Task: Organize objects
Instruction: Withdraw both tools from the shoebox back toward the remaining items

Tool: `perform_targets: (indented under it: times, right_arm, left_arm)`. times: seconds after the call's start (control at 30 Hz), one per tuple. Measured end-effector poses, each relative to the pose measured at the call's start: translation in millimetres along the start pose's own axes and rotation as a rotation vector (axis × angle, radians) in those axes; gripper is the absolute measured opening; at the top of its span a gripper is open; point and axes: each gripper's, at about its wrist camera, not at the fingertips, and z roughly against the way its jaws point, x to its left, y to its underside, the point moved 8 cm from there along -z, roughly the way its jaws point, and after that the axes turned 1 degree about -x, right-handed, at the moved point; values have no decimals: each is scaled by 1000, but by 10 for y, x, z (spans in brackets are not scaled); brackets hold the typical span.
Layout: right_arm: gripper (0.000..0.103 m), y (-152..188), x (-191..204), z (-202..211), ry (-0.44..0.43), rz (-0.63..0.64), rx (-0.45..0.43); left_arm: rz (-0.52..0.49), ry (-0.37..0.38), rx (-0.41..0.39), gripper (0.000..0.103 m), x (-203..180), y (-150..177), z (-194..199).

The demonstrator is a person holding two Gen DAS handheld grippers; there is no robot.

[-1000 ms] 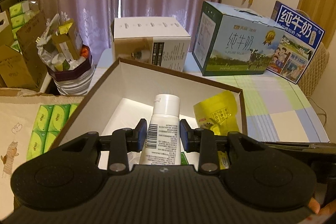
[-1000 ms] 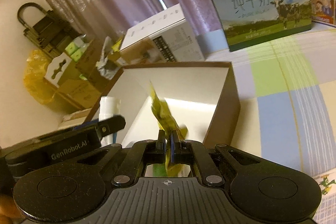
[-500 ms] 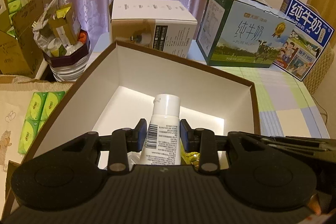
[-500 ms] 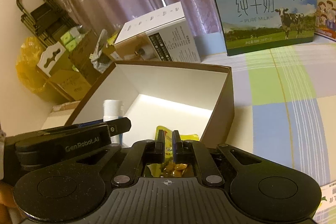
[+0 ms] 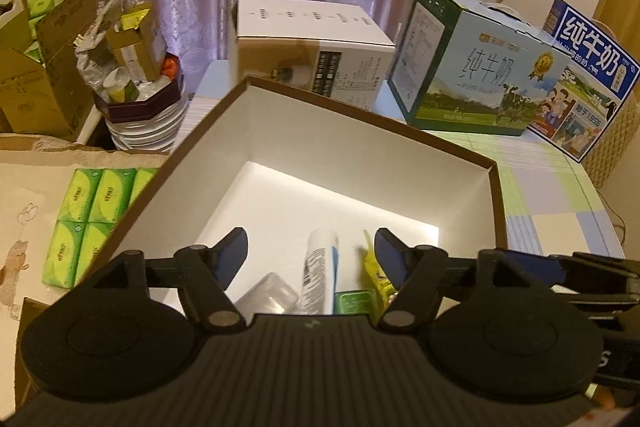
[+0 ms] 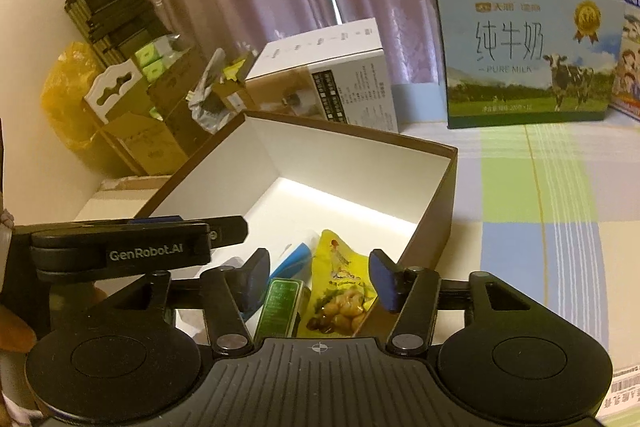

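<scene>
Smooth white tube [image 5: 319, 269], glossy yellow pouch [image 6: 340, 287] in square box [image 5: 348, 147].

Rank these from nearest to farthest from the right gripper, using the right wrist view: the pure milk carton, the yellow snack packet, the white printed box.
1. Yellow snack packet: in the brown box, below the right gripper, whose jaws are opening.
2. White printed box: behind the brown box.
3. Pure milk carton: far right, by the curtain.

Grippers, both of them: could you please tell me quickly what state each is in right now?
Left gripper: jaws opening, holding nothing; white plastic tube lies loose in the box.
Right gripper: jaws opening, holding nothing; yellow snack packet lies below.
</scene>
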Motion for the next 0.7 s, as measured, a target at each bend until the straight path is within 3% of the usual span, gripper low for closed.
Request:
perform_targets:
  times: [0.33,0.7]
  right_arm:
    - [59,79,85,193,-22,6,-3]
    - [63,194,244,713,-62,13,-56]
  left_arm:
    - [3,-35,-19,75,158,67,319]
    - [-5,-42,-57,81,120,239,864]
